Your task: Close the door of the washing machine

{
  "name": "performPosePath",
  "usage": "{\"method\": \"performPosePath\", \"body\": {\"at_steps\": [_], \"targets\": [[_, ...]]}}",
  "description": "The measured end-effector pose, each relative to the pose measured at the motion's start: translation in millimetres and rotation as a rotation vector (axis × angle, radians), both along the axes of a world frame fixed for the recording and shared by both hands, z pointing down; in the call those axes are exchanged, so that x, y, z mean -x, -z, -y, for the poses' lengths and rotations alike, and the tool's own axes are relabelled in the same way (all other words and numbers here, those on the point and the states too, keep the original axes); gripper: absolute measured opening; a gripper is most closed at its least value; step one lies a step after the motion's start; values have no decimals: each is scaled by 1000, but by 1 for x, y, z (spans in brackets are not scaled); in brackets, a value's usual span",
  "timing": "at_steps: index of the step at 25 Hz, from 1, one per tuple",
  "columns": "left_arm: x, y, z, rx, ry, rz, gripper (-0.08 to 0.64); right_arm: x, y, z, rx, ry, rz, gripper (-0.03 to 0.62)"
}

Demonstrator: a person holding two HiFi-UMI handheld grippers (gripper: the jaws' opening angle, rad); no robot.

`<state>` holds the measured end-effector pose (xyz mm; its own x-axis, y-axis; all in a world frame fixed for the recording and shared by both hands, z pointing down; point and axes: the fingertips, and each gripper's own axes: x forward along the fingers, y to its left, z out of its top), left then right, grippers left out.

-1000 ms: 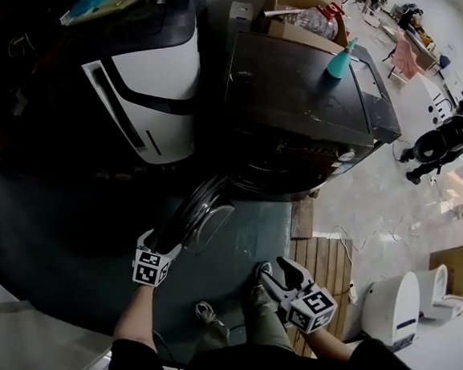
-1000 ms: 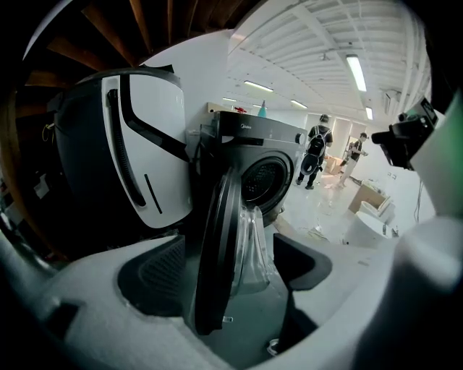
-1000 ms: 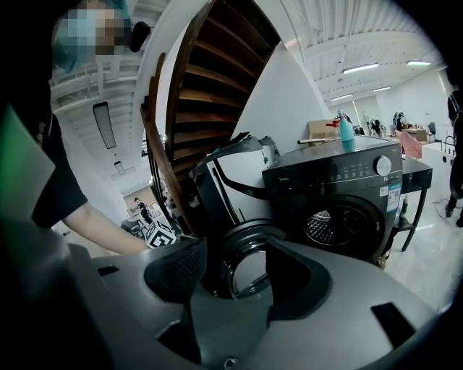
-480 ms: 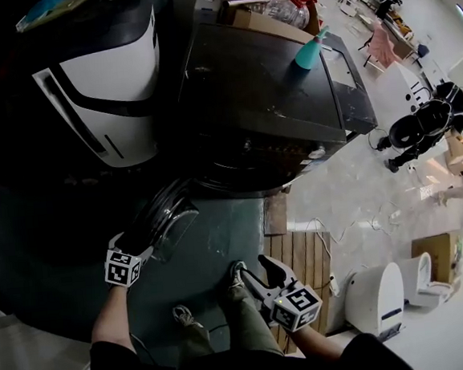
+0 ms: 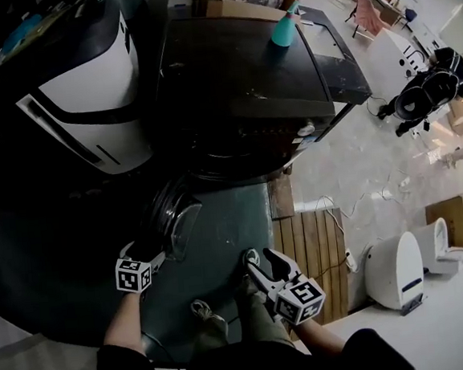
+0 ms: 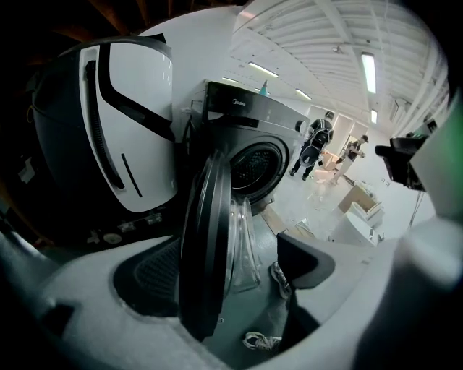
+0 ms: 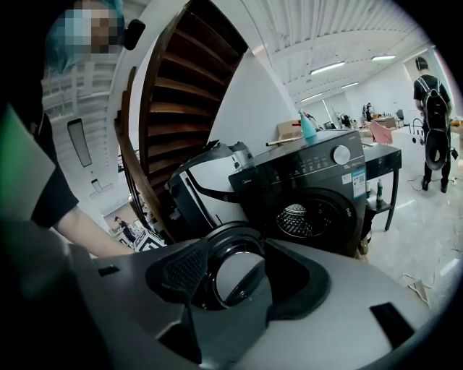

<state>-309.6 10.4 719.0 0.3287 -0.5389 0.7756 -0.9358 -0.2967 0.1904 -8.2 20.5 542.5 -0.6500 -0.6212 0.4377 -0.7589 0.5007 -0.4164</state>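
Note:
The dark front-loading washing machine (image 5: 247, 82) stands at the top of the head view. Its round glass door (image 5: 170, 218) hangs open toward me. My left gripper (image 5: 145, 250) is at the door's outer edge. In the left gripper view the door (image 6: 206, 246) is edge-on between the jaws, close to the left pad (image 6: 148, 278). These jaws are opening and stand wide around the rim. My right gripper (image 5: 264, 267) is lower right, apart from the door. It is open and empty (image 7: 239, 278), facing the door's window (image 7: 233, 271) and the drum (image 7: 300, 217).
A white-and-black appliance (image 5: 86, 88) stands left of the machine. A teal spray bottle (image 5: 285, 29) and a cardboard box (image 5: 240, 6) sit on top of it. A wooden pallet (image 5: 314, 253) and a white appliance (image 5: 396, 266) lie right. A person in black (image 5: 425, 91) stands far right.
Both grippers have shifted a little across the floor and slightly down. The left one stays at the door's edge. The door hangs open at about the same angle.

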Motion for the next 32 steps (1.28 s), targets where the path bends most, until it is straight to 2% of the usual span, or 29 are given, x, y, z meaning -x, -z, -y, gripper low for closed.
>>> {"method": "performPosePath", "body": {"at_steps": [4,11,16,24,32], "targets": [[-38,0,-14,18,-73,-39,402,-20,-8,-9,10,-43,-11,227],[-112,3,-24,50,-119,-127,400,-61,-27,-14,45,-138,-42,221],[-166,6,-19,77,-154,-184,374,-87,-34,-4,65,-186,-59,218],[-256,11,12,108,-229,-271,360,-130,-42,36,77,-231,-77,216],[-333,14,71,101,-313,-304,336,-178,-62,75,102,-243,-96,210]]}}
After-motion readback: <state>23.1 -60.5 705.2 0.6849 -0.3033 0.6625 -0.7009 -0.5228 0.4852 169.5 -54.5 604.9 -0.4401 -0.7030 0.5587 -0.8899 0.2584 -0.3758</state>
